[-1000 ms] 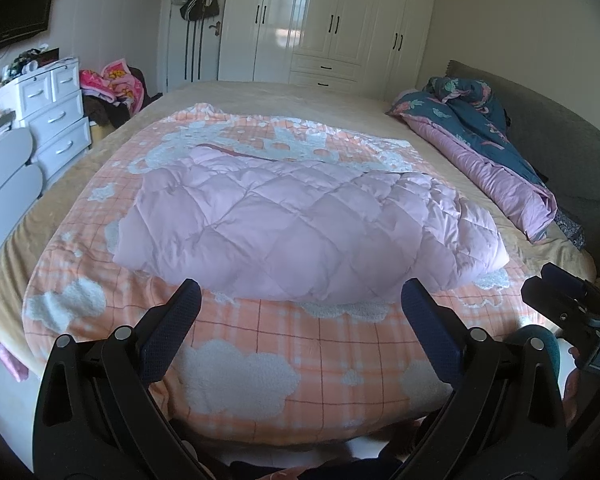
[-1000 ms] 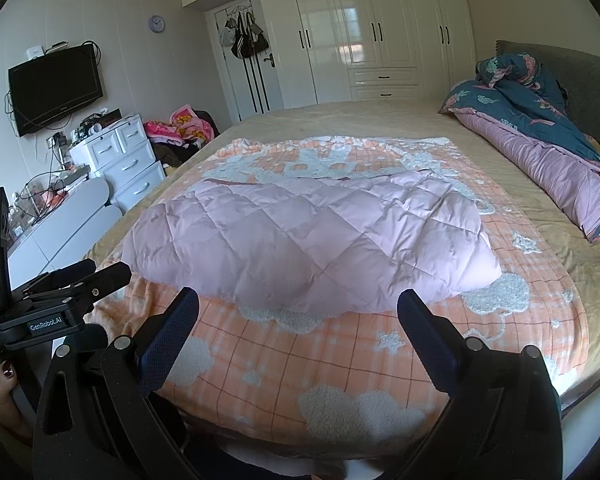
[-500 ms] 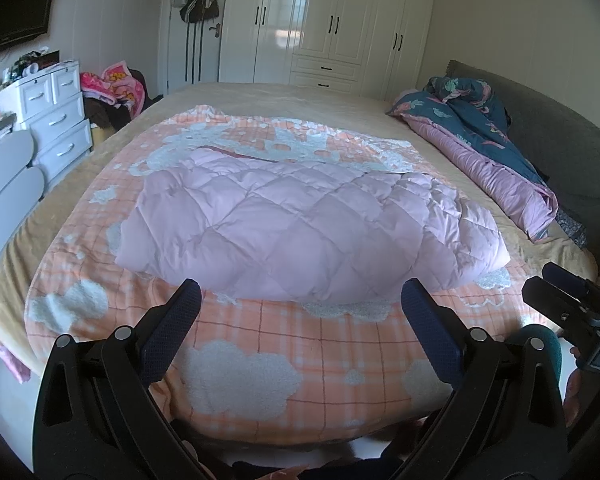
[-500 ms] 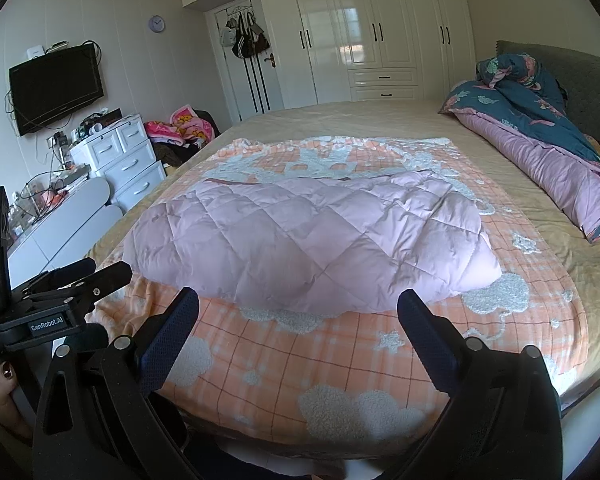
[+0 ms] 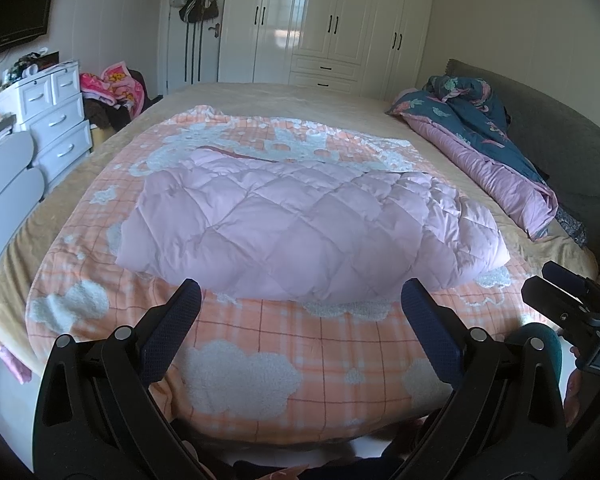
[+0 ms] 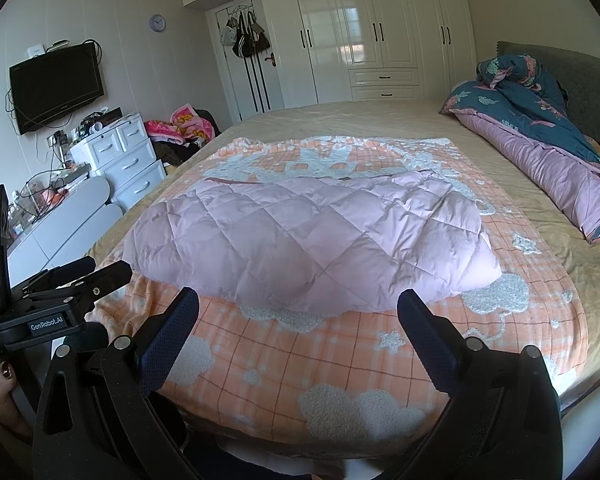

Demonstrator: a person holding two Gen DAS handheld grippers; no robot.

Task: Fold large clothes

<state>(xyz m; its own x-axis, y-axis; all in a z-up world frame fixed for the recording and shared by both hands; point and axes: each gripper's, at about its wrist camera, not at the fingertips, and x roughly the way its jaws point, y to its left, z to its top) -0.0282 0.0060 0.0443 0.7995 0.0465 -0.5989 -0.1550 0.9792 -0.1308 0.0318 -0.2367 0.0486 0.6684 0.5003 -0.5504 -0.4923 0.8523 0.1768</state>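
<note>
Beyond both fingers [image 5: 172,330], folded pink quilt [image 5: 300,224].

Soft daylight, glare on glossy wardrobe doors [image 6: 352,28]; sharp focus; fisheye bending, dark corners

White wardrobe [image 6: 376,40] with black handles along the far wall. Bags [image 6: 246,38] hang on the door beside it. Wall-mounted television [image 6: 56,86] at left, above a white drawer unit [image 6: 120,160]. Rumpled blue floral duvet [image 6: 540,120] lies against the grey headboard [image 6: 592,92].
</note>
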